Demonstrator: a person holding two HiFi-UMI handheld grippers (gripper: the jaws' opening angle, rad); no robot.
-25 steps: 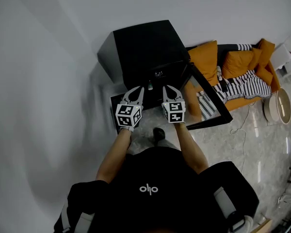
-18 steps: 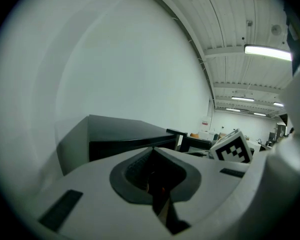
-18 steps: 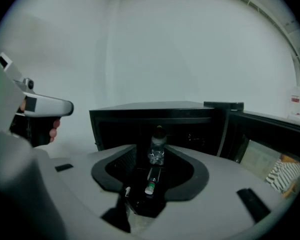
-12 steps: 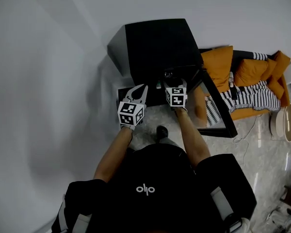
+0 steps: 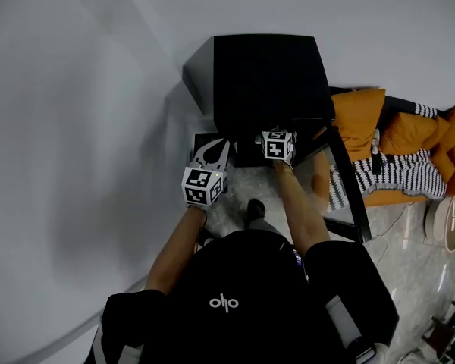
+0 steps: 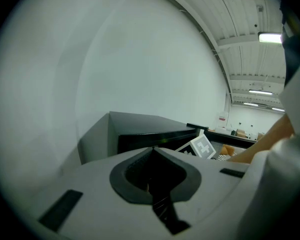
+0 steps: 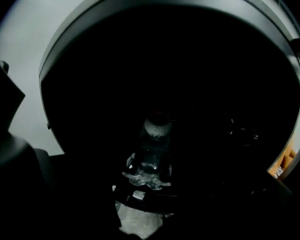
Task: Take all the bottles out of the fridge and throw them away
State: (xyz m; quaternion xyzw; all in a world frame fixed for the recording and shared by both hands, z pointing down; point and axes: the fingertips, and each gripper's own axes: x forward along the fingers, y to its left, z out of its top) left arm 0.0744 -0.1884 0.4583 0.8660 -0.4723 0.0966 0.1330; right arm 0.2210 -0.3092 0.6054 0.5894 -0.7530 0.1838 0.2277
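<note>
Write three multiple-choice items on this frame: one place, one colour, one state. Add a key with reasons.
1. Where is the clear bottle?
A. on the floor
B. inside the fridge
C. on top of the fridge

2. What colour are the cushions to the right of the fridge?
A. orange
B. green
C. white

3. How do the jaws of the left hand-held gripper stand?
A. wide apart
B. clamped on a bottle
C. together, with nothing between them

Key:
1 B: the right gripper view shows the bottle in the fridge's dark interior.
2 A: the head view shows them as plainly orange.
3 C: the left gripper view shows the tips meeting, with nothing held.
</note>
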